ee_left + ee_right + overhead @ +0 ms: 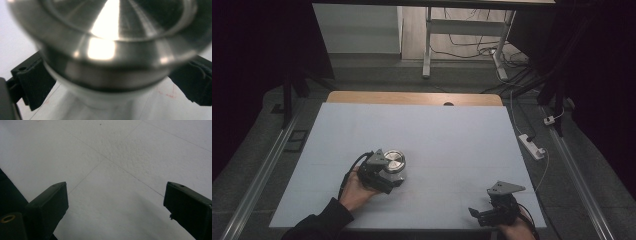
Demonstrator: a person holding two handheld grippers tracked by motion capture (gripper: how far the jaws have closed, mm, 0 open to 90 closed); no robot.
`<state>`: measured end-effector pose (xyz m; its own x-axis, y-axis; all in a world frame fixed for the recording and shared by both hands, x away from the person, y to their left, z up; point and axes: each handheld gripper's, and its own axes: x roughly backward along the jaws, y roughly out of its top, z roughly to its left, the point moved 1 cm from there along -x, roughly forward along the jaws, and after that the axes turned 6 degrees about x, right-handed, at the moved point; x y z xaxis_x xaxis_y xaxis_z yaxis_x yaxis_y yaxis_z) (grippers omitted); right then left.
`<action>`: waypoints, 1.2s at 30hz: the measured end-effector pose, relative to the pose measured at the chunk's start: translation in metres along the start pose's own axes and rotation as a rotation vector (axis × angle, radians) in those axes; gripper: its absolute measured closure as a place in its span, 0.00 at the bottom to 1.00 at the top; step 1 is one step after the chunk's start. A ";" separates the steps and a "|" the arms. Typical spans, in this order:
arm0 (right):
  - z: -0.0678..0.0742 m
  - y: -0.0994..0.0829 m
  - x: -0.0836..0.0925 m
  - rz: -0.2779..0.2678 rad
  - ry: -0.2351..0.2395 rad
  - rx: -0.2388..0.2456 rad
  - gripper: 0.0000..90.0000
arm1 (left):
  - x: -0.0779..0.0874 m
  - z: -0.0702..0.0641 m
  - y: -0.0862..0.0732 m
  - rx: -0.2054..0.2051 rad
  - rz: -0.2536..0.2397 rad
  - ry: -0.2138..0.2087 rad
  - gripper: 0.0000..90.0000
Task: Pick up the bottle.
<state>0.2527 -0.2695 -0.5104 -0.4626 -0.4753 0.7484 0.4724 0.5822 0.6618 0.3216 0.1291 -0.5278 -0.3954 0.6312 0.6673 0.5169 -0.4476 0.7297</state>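
**Left claw lined up around the shiny metal lid thing, right one parked**

Biggest thing first: the white-covered table [427, 130], mostly bare. Sitting left of centre, toward the near side, is a round steel-topped container [393, 162], a polished metal cap over what looks like a pale body underneath. In the left gripper view it's right up against the lens, the cap [110, 37] blurred and glaring.

The left gripper [384, 175] has its jaws spread wide, one on each side of the container below the cap. Can't tell for sure whether the pads actually touch it; there seems to be a sliver of gap on both sides, so I'd call it straddling, not gripping.

The right gripper [479, 216] rests at the near right edge, jaws wide apart over bare table, nothing between them.

My read: this is the approach-to-grasp step. Next move needs a square, even squeeze on the body.

Hard to make out: the container's lower half, and faint red marks [166, 93] on the table.
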 end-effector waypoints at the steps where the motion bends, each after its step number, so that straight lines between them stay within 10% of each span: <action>1: 0.000 0.000 0.000 0.000 0.001 0.001 0.06 | -0.001 0.000 0.001 -0.006 0.003 0.002 0.02; 7: 0.000 0.000 0.000 0.003 0.003 0.007 0.06 | -0.002 0.001 0.003 -0.044 -0.002 0.058 0.14; 36: 0.003 0.001 -0.002 0.017 0.013 0.036 0.06 | 0.009 -0.001 0.010 -0.006 -0.016 0.056 0.17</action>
<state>0.2520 -0.2666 -0.5116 -0.4449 -0.4730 0.7605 0.4525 0.6140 0.6467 0.3223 0.1299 -0.5144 -0.4454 0.6019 0.6628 0.5054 -0.4420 0.7411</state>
